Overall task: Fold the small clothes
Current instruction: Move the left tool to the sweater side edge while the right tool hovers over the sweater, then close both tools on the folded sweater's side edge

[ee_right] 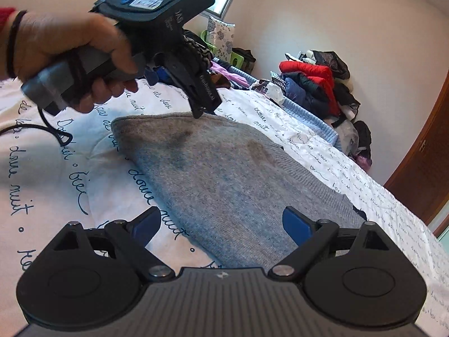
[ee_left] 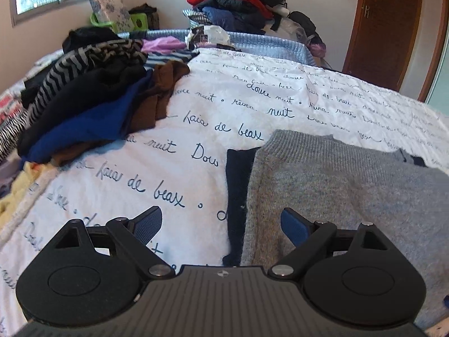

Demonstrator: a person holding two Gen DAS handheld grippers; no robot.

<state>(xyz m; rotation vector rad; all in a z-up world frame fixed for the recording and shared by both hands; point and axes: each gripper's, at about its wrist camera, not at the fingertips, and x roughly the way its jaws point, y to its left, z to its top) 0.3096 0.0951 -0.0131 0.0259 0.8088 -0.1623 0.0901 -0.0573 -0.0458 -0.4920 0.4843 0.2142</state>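
Wide white bedspread (ee_left: 196, 118) with handwritten script, heaped unfolded clothes (ee_left: 92, 104) at its far side. Grey knit sweater (ee_right: 224, 179) flat in the middle, a dark navy strip (ee_left: 237, 196) showing along one edge. Left gripper (ee_left: 221, 226) above that edge, jaws spread wide, empty. Right gripper (ee_right: 221, 224) likewise apart, holding nothing. Risk: pinching one layer only, or snagging the bedspread beneath, leaving a crooked fold.

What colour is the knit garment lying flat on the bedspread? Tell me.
Heathered grey knit garment, with a darker smudged patch; the right wrist view shows it best.
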